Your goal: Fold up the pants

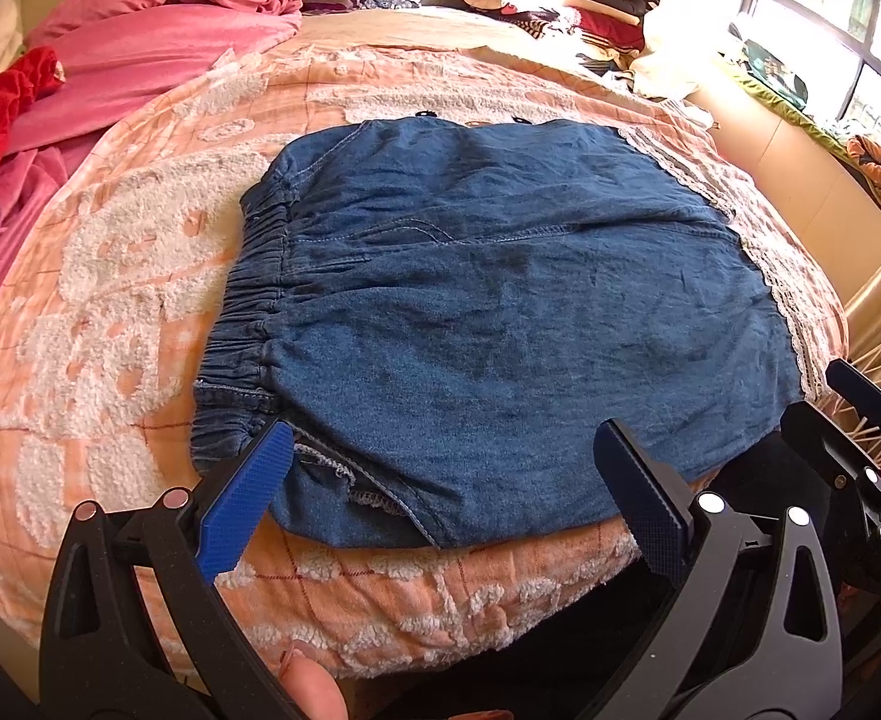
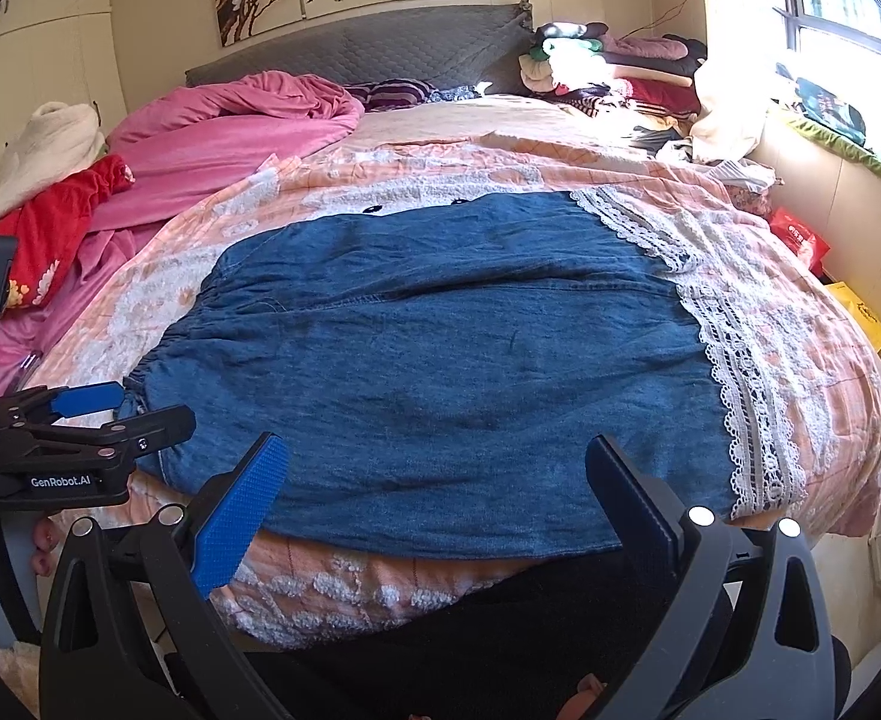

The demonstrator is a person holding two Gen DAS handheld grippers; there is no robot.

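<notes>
1. The bed (image 2: 812,324), covered by a peach and white tufted quilt, fills both views, with pink bedding at upper left and a clothes pile at upper right.
2. The pants (image 1: 488,312), blue denim, lie flat at frame centre, already doubled into a broad panel. The elastic waistband (image 1: 242,324) sits at the left and the white lace hems (image 2: 746,372) run down the right.
3. The left tongs (image 1: 443,480) hang spread and empty at the lower edge of the frame, over the pants' near left corner, beside the waistband.
4. The right tongs (image 2: 437,483) are likewise spread wide, holding nothing, over the near edge at lower centre.
5. My judgement: the next fold wants one tong pair on each near corner, biting through every layer.
6. Lift both corners together and level, then carry them straight over so edges meet squarely.
7. The frayed inner seam (image 1: 368,495) at lower centre could snag or peek out, so tuck it in first.
</notes>
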